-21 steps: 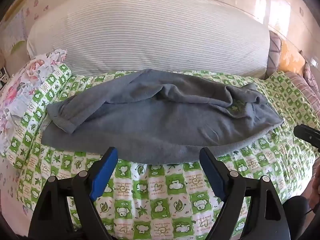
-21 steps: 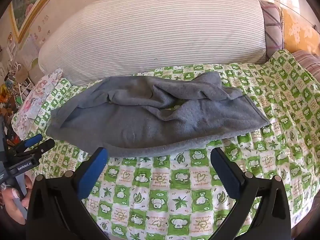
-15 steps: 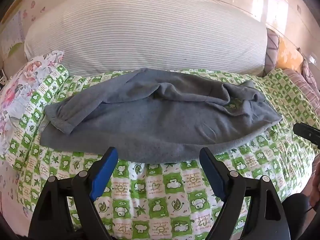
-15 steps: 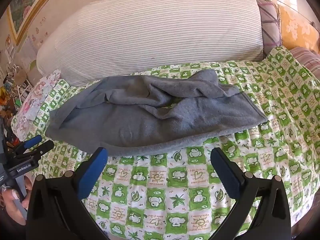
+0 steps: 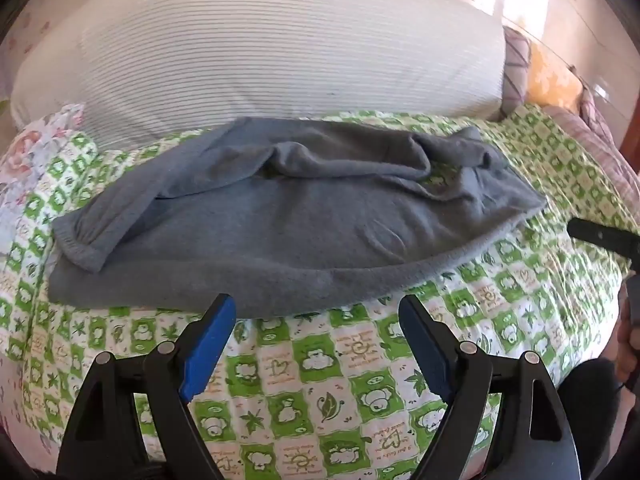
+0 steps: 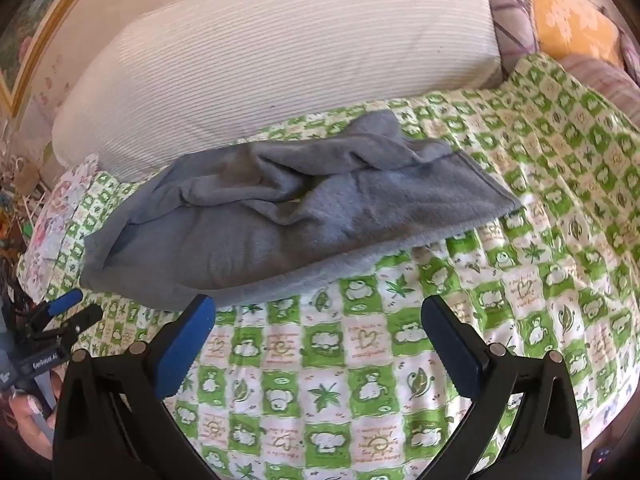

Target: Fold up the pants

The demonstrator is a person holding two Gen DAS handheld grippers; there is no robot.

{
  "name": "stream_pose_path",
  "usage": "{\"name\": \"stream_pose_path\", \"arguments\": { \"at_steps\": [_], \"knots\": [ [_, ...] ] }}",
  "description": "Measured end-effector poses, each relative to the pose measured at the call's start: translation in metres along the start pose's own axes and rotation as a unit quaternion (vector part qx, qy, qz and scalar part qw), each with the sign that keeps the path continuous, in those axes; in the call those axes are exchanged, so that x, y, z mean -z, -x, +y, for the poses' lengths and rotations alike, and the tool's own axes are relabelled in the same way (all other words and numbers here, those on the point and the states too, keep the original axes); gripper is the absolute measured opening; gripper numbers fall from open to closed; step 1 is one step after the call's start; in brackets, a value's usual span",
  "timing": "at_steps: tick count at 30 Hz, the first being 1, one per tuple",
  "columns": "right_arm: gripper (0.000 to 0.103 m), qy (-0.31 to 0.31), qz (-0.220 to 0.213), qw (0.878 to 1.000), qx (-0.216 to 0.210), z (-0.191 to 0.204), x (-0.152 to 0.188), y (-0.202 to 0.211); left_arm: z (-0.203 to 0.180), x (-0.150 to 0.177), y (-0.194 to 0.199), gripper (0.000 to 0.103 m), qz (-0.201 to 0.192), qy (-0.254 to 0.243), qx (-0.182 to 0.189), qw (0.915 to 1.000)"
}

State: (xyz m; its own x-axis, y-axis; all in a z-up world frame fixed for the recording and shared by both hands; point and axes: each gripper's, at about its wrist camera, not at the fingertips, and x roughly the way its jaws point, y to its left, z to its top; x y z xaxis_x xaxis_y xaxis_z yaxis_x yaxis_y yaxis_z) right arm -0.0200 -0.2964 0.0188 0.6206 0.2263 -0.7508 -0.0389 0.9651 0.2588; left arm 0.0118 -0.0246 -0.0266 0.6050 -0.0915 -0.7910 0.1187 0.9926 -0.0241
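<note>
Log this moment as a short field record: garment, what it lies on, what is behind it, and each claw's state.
garment: grey pants, rumpled, lying lengthwise across the bed, one cuffed leg end at the left
surface: green-and-white patterned sheet
behind: large striped pillow, beyond the pants
left claw: open, empty, just short of the pants' near edge
right claw: open, empty, also short of the near edge
fold progress: not begun by the look of it; the upper layer is bunched

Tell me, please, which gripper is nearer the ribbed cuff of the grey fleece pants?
Left. The left gripper is just off the cuff; the right gripper is beyond the opposite end.
</note>
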Motion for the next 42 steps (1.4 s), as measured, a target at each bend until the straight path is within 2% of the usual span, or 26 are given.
{"name": "stream_pose_path", "arguments": {
  "at_steps": [6,10,14,19,23,24,26,27,28,29,30,31,33,38,42],
  "knots": [
    [0.103,-0.034,0.006,0.999,0.006,-0.026,0.001,-0.012,-0.017,0.001,-0.025,0.084,0.023,-0.038,0.017,0.9989],
    [0.103,-0.065,0.013,0.998,0.008,-0.049,-0.002,-0.024,-0.031,-0.003,-0.049,0.084,0.037,-0.098,0.014,0.9944],
    [0.103,-0.102,0.015,0.995,0.015,-0.077,-0.011,-0.036,-0.039,-0.008,-0.075,0.084,0.052,-0.164,0.014,0.9850],
    [0.103,-0.145,0.020,0.989,0.034,-0.112,-0.028,-0.058,-0.046,-0.011,-0.107,0.084,0.068,-0.240,0.004,0.9684],
    [0.103,-0.187,0.027,0.981,0.034,-0.133,-0.043,-0.086,-0.050,-0.006,-0.125,0.084,0.074,-0.277,-0.005,0.9579],
    [0.103,-0.199,0.013,0.979,0.045,-0.138,-0.046,-0.092,-0.049,-0.005,-0.128,0.084,0.074,-0.280,-0.002,0.9572],
    [0.085,-0.210,0.019,0.976,0.055,-0.147,-0.053,-0.106,-0.046,-0.005,-0.131,0.084,0.073,-0.274,0.008,0.9589],
    [0.067,-0.205,0.019,0.976,0.071,-0.149,-0.055,-0.108,-0.044,-0.007,-0.132,0.073,0.075,-0.268,0.019,0.9602],
    [0.046,-0.194,0.013,0.976,0.092,-0.148,-0.058,-0.108,-0.043,-0.012,-0.134,0.050,0.088,-0.255,0.053,0.9615],
    [0.030,-0.191,0.009,0.977,0.098,-0.149,-0.060,-0.108,-0.042,-0.013,-0.132,0.041,0.095,-0.246,0.072,0.9619],
    [0.004,-0.194,0.003,0.977,0.089,-0.152,-0.059,-0.105,-0.043,-0.012,-0.130,0.032,0.092,-0.250,0.067,0.9615],
    [0.004,-0.203,0.000,0.976,0.077,-0.155,-0.056,-0.103,-0.048,-0.013,-0.129,0.020,0.090,-0.262,0.059,0.9591],
    [0.004,-0.219,-0.014,0.974,0.060,-0.158,-0.049,-0.091,-0.054,-0.009,-0.122,0.014,0.084,-0.281,0.042,0.9551],
    [0.004,-0.224,-0.043,0.972,0.057,-0.151,-0.015,-0.045,-0.051,-0.014,-0.093,0.010,0.081,-0.261,0.058,0.9601],
    [0.004,-0.228,-0.046,0.971,0.057,-0.154,0.013,-0.011,-0.051,-0.016,-0.054,0.010,0.069,-0.246,0.103,0.9614]
  ]
}}
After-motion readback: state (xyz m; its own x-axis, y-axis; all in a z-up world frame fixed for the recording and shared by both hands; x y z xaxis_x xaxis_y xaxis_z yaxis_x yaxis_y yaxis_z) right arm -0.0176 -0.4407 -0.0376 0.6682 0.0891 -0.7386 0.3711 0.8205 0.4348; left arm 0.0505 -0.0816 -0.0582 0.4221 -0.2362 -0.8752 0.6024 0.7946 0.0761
